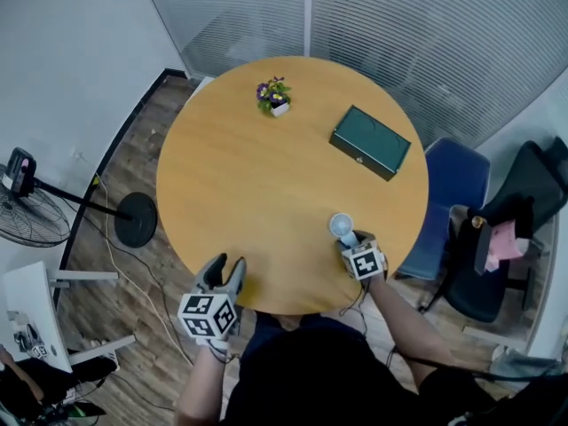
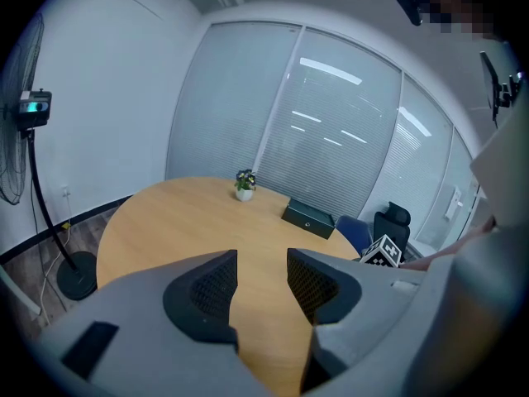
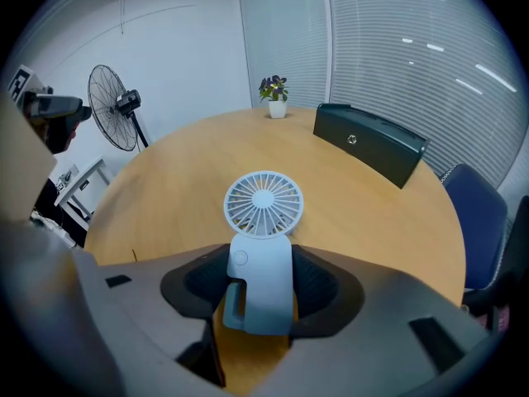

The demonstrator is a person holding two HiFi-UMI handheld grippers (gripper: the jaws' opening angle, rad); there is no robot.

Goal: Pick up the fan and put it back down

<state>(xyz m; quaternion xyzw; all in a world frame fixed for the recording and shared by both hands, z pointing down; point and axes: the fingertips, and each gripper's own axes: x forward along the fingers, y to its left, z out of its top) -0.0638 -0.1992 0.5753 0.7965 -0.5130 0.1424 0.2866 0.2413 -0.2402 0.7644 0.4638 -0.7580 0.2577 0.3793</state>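
A small pale-blue hand fan (image 1: pixel 341 225) is at the near right of the round wooden table (image 1: pixel 257 193). In the right gripper view its round grille (image 3: pixel 264 204) points away from me and its body sits between the jaws. My right gripper (image 1: pixel 354 241) (image 3: pixel 263 269) is shut on the fan's body, with both pads against its sides. I cannot tell whether the fan rests on the table or hangs just above it. My left gripper (image 1: pixel 224 271) (image 2: pixel 262 273) is open with nothing between its fingers, over the table's near edge.
A dark green box (image 1: pixel 370 142) (image 3: pixel 369 143) lies at the far right of the table and a small potted flower (image 1: pixel 275 97) at the far edge. A floor fan (image 1: pixel 35 211) stands left of the table. Chairs (image 1: pixel 454 185) stand at the right.
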